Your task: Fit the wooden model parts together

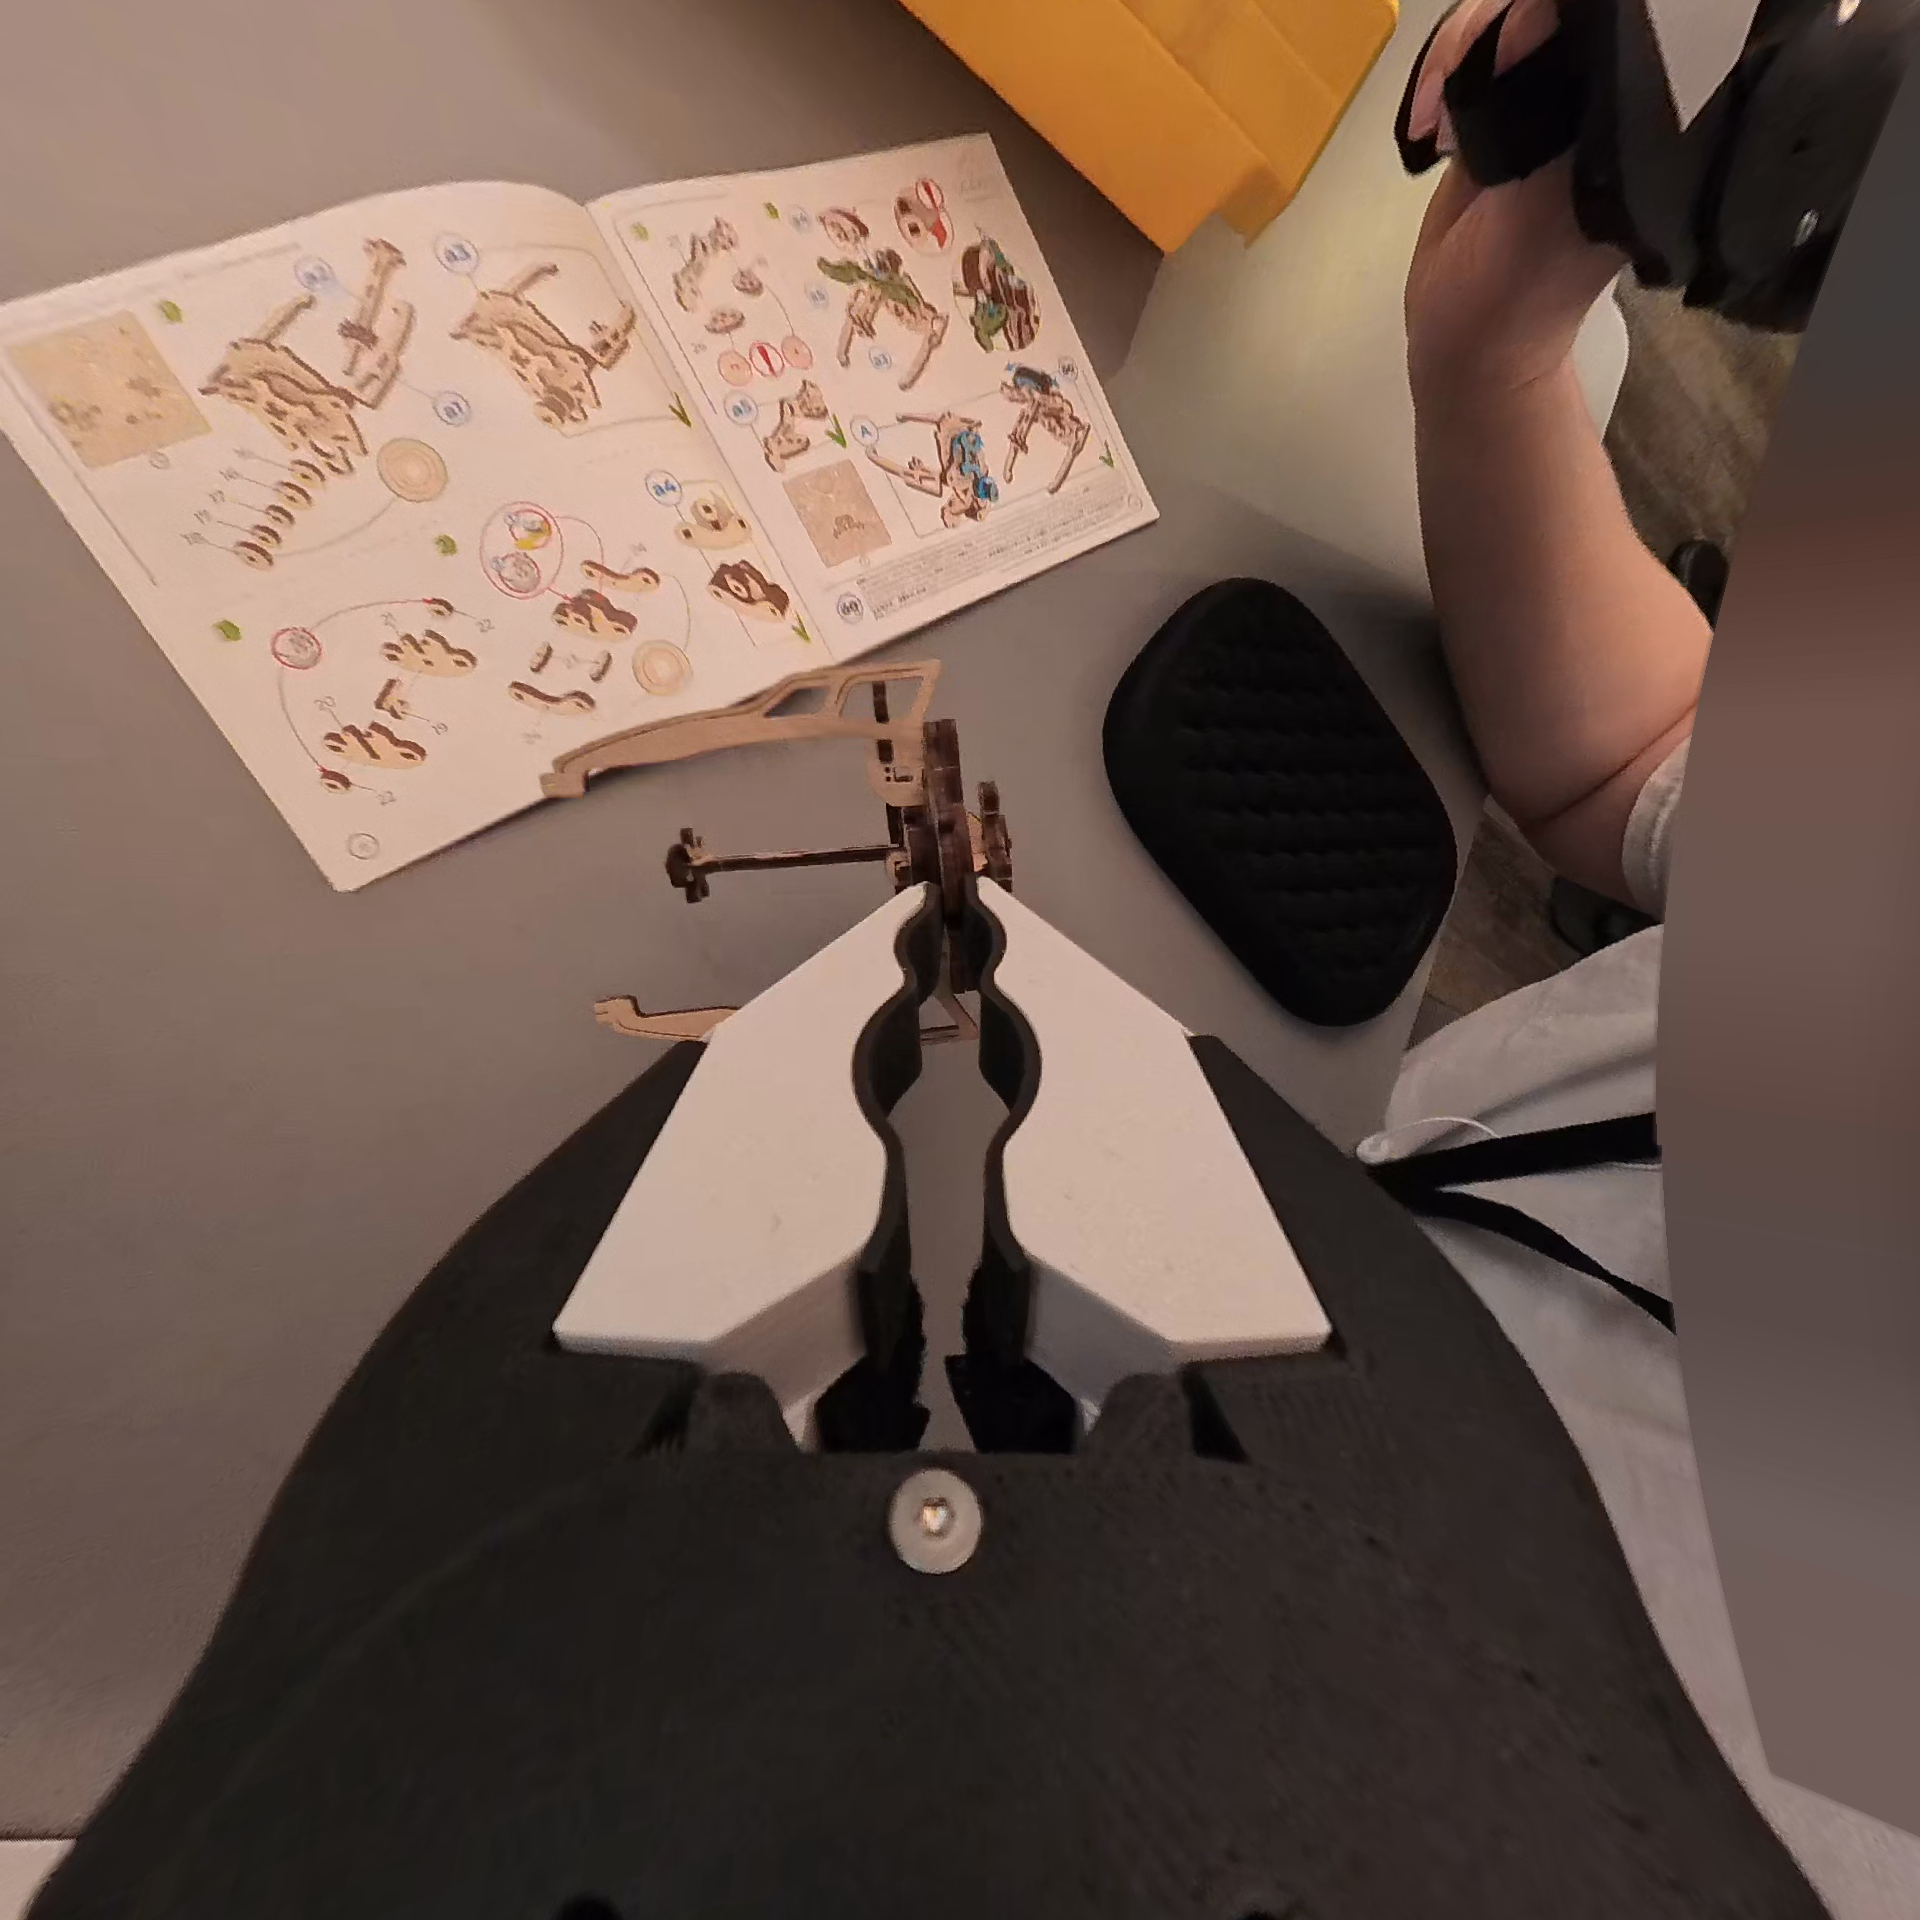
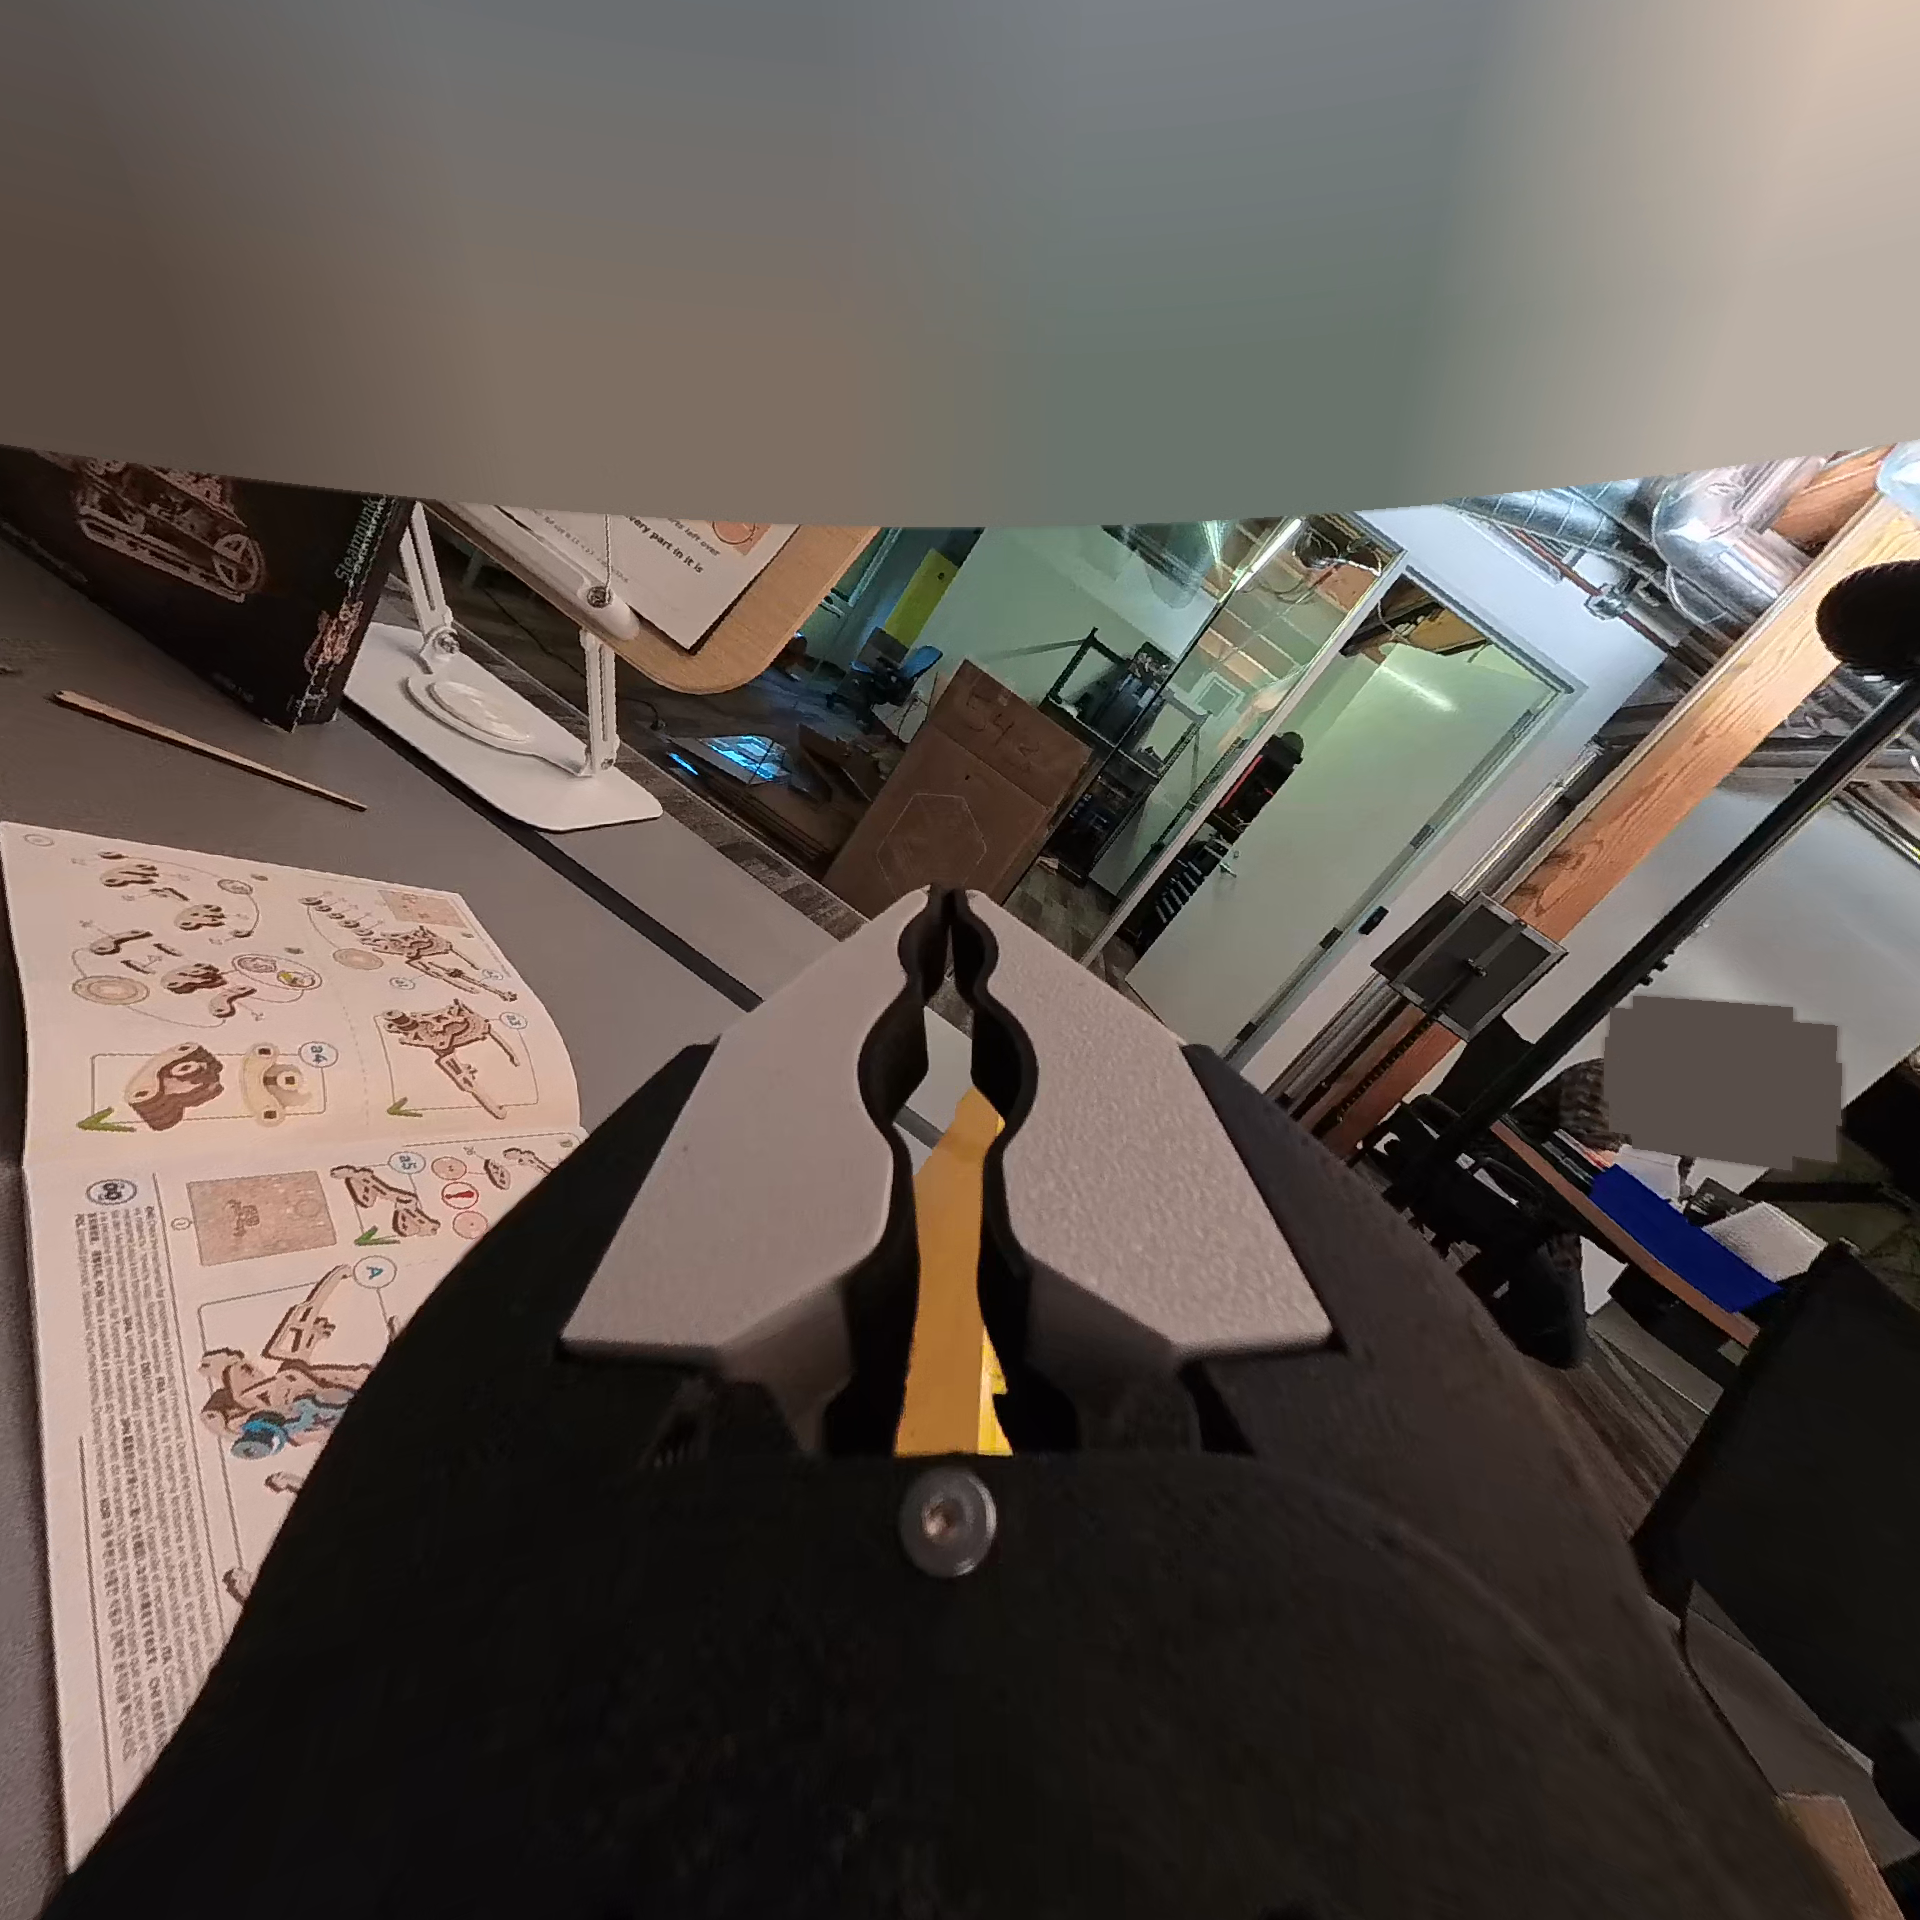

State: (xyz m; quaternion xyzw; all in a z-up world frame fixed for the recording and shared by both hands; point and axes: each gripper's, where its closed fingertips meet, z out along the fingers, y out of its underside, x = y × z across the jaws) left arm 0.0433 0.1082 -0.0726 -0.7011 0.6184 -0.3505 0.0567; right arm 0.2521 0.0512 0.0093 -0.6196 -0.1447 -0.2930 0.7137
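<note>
Grey table [image 1: 208, 1039] | left gripper [image 1: 948, 902] pinches wooden model [image 1: 935, 800] | right gripper [image 2: 951, 906] closed, empty

A: Where does the left wrist view look?
B: Steeply down, close over the grey table [image 1: 260, 1039].
A: And the right?
B: Low, tilted, facing across the room. Both catch the instruction booklet [image 1: 499, 499] [image 2: 260, 1091].

The right claw [image 2: 951, 920] is raised off the grey worktop [image 2: 436, 831], its tips pressed together with nothing between them — an open instruction booklet [image 2: 239, 1122] lies below-left, a thin wooden strip [image 2: 208, 750] and a dark box [image 2: 197, 582] beyond.
</note>
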